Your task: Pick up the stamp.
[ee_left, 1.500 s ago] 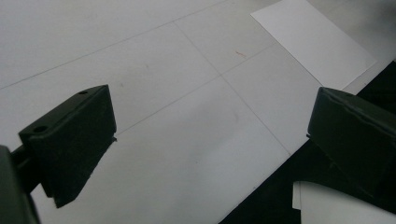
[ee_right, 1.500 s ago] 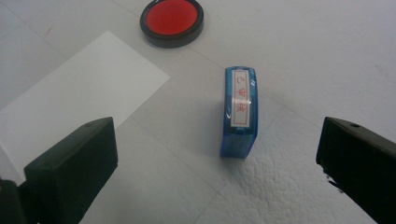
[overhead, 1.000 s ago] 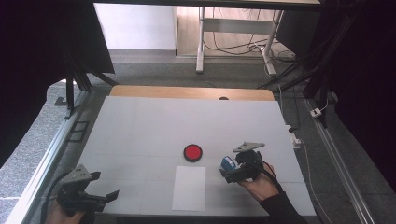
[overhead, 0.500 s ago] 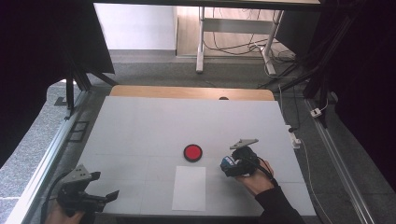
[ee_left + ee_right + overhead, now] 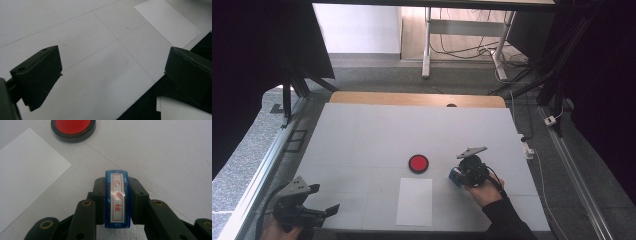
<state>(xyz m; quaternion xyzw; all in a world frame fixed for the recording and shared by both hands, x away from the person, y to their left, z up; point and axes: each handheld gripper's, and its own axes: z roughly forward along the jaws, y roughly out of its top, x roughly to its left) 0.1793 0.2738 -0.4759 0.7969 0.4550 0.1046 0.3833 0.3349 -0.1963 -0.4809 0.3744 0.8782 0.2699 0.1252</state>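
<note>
Your right gripper has just been closing and now clamps the blue stamp between its pads — red characters on the white label face up. On the table the stamp sits at about four o'clock from the red ink pad, with the white sheet at six o'clock of that pad. Your left gripper hangs wide open, holding nothing, near the front-left corner.

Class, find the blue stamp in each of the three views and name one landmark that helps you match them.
High view: blue stamp right of centre, in the right gripper.
Left gripper view: not in it.
Right gripper view: stamp at lower centre, between the jaws.
Shared landmark: the white sheet of paper.
</note>
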